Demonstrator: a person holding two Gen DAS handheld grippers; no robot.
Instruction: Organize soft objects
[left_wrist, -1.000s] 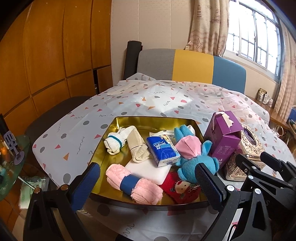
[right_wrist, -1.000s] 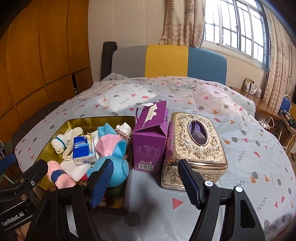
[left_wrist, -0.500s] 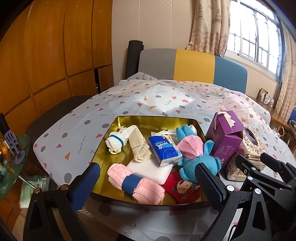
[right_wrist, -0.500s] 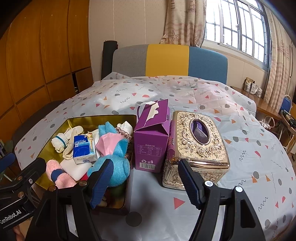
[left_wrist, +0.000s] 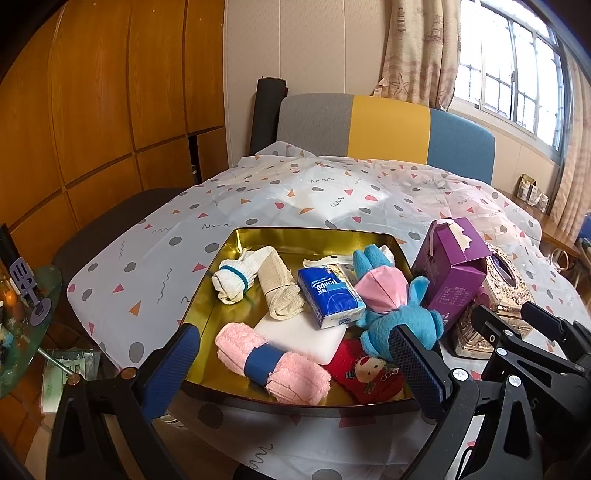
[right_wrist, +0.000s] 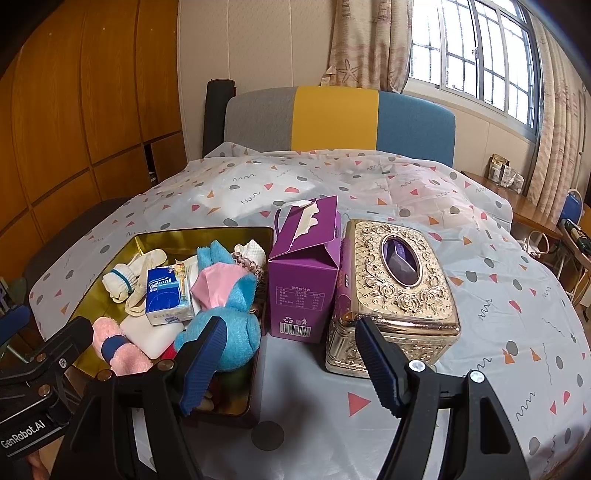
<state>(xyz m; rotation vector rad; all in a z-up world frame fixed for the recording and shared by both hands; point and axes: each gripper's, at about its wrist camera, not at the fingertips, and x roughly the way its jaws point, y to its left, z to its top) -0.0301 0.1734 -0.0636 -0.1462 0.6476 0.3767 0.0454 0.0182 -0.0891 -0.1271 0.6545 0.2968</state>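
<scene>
Over the last second almost nothing in the scene has changed: both cameras have drifted slightly, so the gold tray (left_wrist: 236, 243) and its contents sit a touch differently in frame, but no object has shifted against its neighbours. The left gripper (left_wrist: 291, 363) hovers at the bottom of the left wrist view with jaws wide and nothing between them; the right gripper (right_wrist: 288, 363) hangs likewise wide and empty at the bottom of the right wrist view, before the gap between tray and boxes. Soft things lie gathered in the tray on the patterned tabletop (left_wrist: 155, 258): pink rolled towel (left_wrist: 271, 363) at lower centre, white sock roll (left_wrist: 232, 280) and beige sock (left_wrist: 279, 291) toward the upper left, blue tissue pack (left_wrist: 330, 295) over a white pad (left_wrist: 299, 334), blue plush toy (left_wrist: 399, 314) with pink hood at right, red sock (left_wrist: 364, 376) at lower right. Just right of the tray stands the purple carton (right_wrist: 304, 273), touching or nearly touching the gold tissue box (right_wrist: 397, 291). Judgement: with no grasp and no displacement, the interval reads as a hold. The heap in the tray fits either items collected and awaiting sorting out, or items already put away; these frames do not settle which.
</scene>
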